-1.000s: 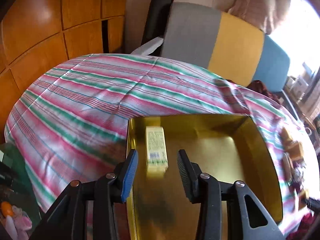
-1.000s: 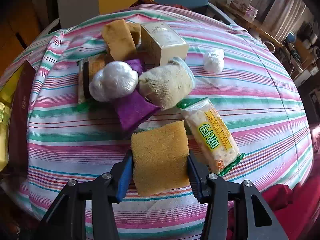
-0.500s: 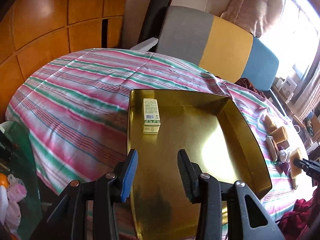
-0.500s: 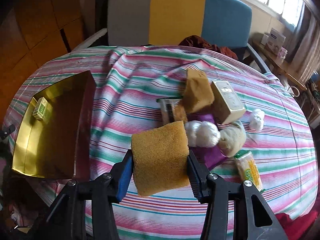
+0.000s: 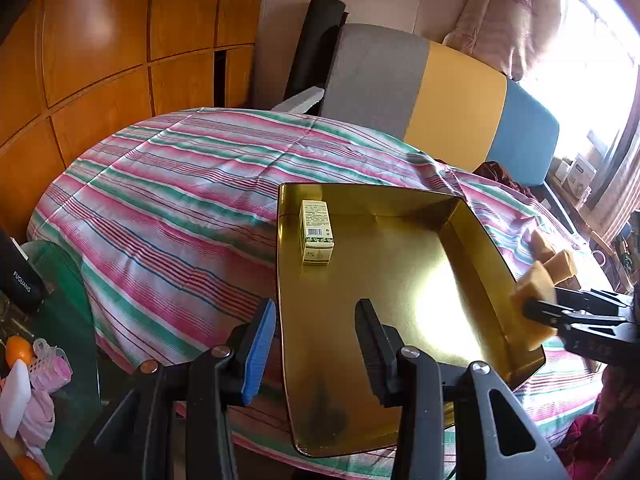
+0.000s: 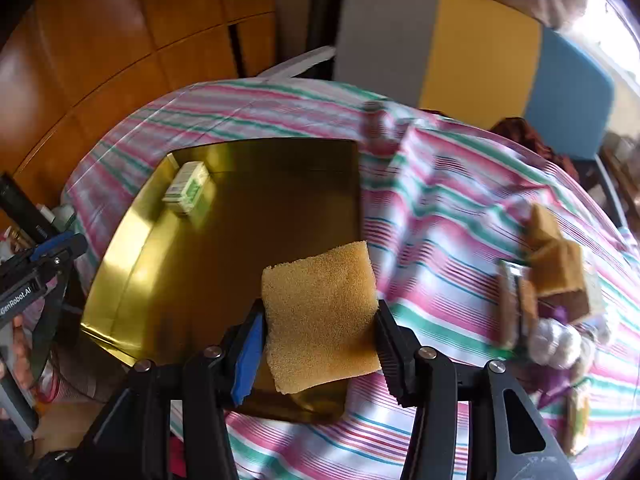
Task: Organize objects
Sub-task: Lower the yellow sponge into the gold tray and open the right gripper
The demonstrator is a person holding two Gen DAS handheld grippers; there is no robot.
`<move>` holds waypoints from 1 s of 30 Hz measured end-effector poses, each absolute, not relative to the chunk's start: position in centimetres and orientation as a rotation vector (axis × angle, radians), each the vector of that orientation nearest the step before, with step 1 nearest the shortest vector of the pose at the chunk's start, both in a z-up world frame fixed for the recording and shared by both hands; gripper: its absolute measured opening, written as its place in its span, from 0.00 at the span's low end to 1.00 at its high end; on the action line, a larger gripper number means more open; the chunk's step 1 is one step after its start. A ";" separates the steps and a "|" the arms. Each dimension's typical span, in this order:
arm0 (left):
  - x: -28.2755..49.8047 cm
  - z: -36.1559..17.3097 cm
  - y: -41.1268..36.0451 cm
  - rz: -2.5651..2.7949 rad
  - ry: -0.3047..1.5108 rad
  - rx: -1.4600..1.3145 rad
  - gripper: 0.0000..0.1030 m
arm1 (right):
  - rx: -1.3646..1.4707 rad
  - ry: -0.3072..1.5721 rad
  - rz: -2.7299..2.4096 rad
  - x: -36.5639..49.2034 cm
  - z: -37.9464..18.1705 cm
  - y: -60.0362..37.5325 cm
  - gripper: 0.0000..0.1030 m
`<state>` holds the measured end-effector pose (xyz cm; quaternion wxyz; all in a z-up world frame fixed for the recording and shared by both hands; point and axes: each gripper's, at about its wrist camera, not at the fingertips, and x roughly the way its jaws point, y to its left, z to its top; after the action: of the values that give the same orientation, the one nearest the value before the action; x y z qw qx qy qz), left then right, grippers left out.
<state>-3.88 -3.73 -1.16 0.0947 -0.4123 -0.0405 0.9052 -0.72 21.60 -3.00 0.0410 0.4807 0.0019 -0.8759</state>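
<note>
Right gripper (image 6: 318, 338) is gripping sponge (image 6: 320, 312), nearing tray (image 5: 472, 216); left gripper (image 5: 316, 344) open, empty. Release sponge beside box (image 5: 316, 236), clearing tray's right wall.

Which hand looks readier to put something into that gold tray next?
The right. Its fingers already grip the yellow sponge, poised over the gold tray's edge. The left gripper holds nothing; the small box already lies inside the tray.

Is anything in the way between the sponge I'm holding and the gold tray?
Nothing visible. The sponge in the right tool hangs by the gold tray near edge; the small box lies in the far corner.
</note>
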 end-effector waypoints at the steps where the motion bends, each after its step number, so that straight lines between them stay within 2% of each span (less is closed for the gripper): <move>1: -3.9 -1.2 -3.8 2.683 -0.122 -1.223 0.40 | 1.471 0.009 -2.670 -1.0 -3.1 21.1 0.51; 19: -4.8 -2.3 -6.5 2.700 -0.221 -1.277 0.40 | 1.504 -0.022 -2.468 -7.0 -6.3 13.4 0.54; 30: -5.6 -2.4 -9.0 2.777 -0.268 -1.300 0.40 | 1.508 0.044 -2.405 -11.2 -7.9 7.6 0.54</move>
<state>-5.63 -9.03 -2.44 0.0316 -0.4222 -0.0869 0.9018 -11.15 7.58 -7.94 0.1508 0.5250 0.0152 -0.8375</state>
